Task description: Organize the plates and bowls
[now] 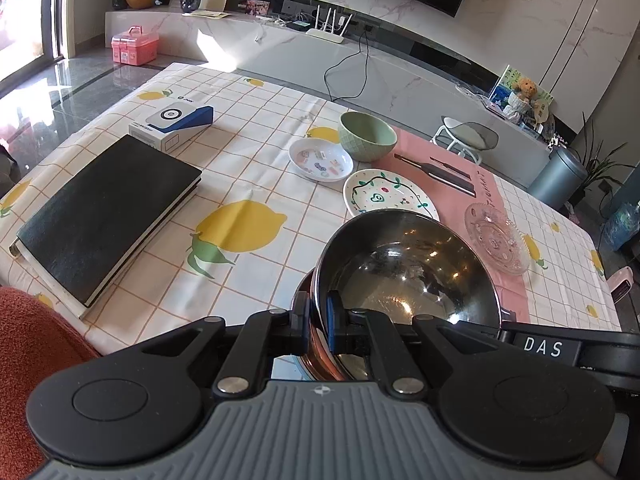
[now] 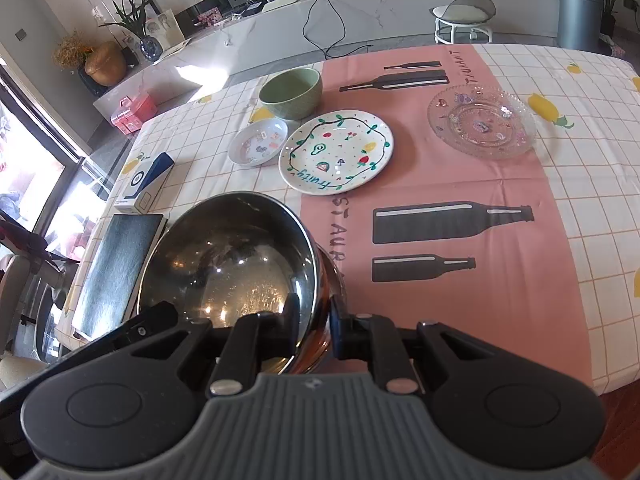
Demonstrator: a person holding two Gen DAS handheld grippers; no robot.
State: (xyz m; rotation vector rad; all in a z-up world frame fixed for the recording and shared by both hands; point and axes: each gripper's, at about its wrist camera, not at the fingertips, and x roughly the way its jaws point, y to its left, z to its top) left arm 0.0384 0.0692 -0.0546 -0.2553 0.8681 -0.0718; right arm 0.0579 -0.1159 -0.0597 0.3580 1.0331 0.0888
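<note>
A steel bowl (image 1: 408, 272) is held tilted above the table's near edge, also seen in the right wrist view (image 2: 228, 256). My left gripper (image 1: 318, 322) is shut on its near left rim. My right gripper (image 2: 314, 324) is shut on its near right rim. Beyond it on the table lie a fruit-patterned white plate (image 2: 338, 152), a small sticker-patterned dish (image 2: 258, 142), a green bowl (image 2: 292, 92) and a clear glass plate (image 2: 482, 120). In the left wrist view they show as plate (image 1: 390, 194), dish (image 1: 320, 158), green bowl (image 1: 368, 136) and glass plate (image 1: 496, 238).
A black book (image 1: 108, 216) and a blue-and-white box (image 1: 172, 126) lie on the left part of the table. A pink mat with bottle prints (image 2: 460, 220) covers the right middle. A white stool (image 2: 464, 16) and grey bin (image 2: 578, 12) stand beyond the far edge.
</note>
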